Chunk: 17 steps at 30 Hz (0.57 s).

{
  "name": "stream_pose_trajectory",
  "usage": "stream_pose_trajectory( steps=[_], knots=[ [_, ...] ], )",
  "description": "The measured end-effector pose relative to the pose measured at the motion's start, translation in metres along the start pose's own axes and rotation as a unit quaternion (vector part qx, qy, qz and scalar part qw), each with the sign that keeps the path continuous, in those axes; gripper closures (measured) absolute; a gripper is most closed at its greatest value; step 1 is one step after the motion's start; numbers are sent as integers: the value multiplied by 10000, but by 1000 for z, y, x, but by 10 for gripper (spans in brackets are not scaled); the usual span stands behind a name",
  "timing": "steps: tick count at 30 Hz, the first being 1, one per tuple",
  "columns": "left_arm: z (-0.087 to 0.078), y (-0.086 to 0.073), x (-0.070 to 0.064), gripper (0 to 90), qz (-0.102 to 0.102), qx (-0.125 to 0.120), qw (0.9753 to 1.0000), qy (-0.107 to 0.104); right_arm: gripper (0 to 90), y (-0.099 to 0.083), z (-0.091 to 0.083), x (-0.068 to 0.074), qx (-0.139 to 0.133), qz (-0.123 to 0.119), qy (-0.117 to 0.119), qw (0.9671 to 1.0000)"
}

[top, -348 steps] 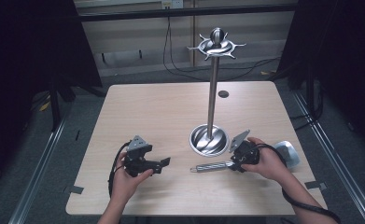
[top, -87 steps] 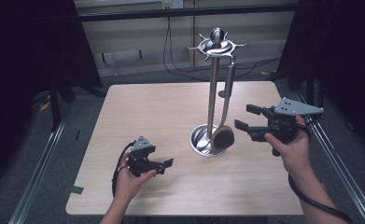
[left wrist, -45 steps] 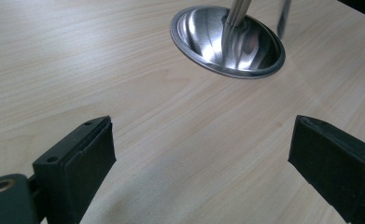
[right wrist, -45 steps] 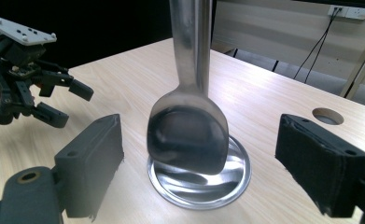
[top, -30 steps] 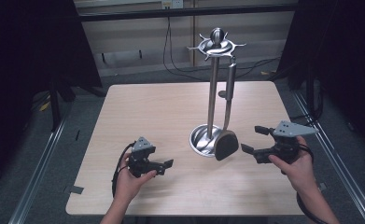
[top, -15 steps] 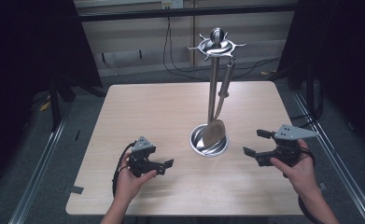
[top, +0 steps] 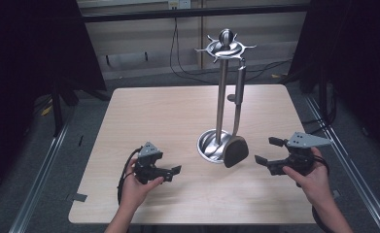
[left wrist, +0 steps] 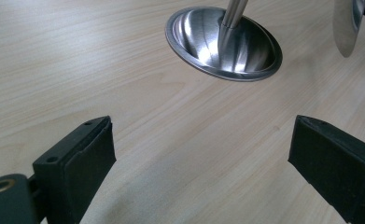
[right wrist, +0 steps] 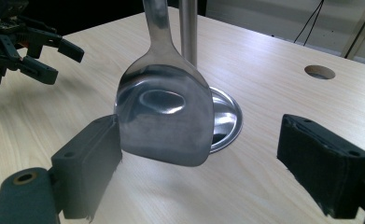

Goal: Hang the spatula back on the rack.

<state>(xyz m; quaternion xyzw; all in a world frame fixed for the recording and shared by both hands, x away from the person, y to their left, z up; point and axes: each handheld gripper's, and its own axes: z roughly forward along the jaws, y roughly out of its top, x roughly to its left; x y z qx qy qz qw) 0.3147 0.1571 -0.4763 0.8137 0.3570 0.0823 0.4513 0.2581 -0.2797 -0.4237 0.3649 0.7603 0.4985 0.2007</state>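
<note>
This looks like a lab or test room, not a home. A plain wooden table (top: 178,116) stands alone on a grey floor (top: 46,160). It has a round hole (right wrist: 319,72) in its top. Dark curtains (top: 27,58) hang on both sides. Metal rails (top: 42,194) run along the floor beside the table. Loose black cables (top: 187,63) lie by the back wall (top: 139,39), under a small wall socket (top: 174,4).
</note>
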Motion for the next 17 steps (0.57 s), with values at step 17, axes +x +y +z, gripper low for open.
stream_pose_trajectory(
  steps=[17],
  knots=[
    [0, 0, -1, 68, 32, 12, 10000, 8, 135, -3, 2, 1, 62, -32, 37, 10000]
  ],
)
